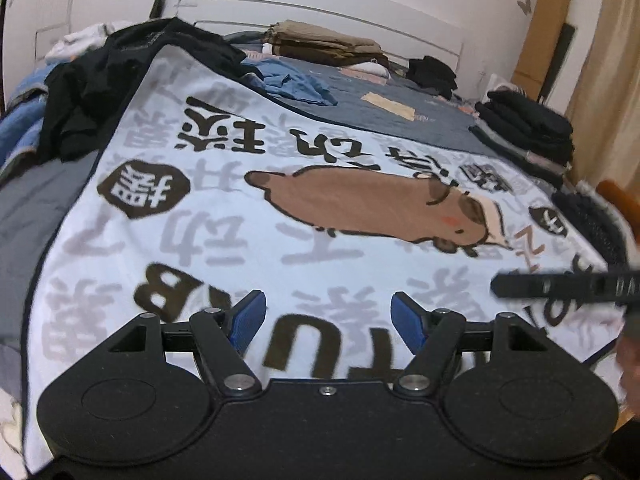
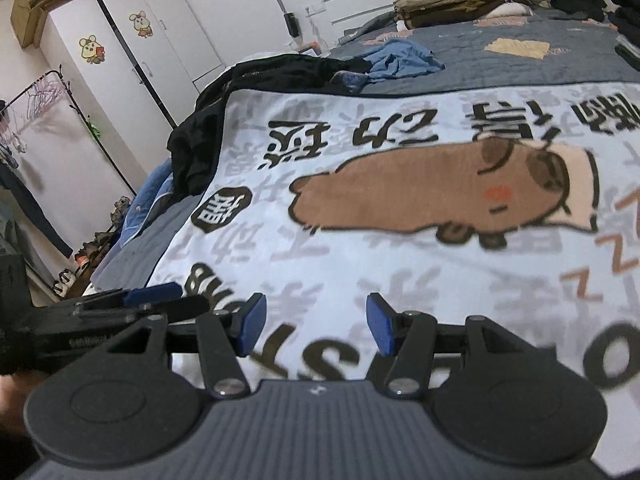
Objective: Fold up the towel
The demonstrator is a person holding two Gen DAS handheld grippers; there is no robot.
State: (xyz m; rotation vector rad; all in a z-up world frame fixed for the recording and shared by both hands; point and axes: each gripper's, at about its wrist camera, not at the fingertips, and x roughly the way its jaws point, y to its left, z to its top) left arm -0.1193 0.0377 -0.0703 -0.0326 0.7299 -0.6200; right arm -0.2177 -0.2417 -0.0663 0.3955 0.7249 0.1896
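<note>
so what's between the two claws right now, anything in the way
Only bare towel, printed side up, lies between the left claw and right claw; each wrist view shows the other claw alongside, nothing resting between.

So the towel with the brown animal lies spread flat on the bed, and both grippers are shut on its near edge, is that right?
Not quite. The towel does lie spread flat on the bed, but neither gripper grips it. The left gripper and right gripper are both open above the near edge, blue fingers wide apart. Each wrist view shows its own.
</note>
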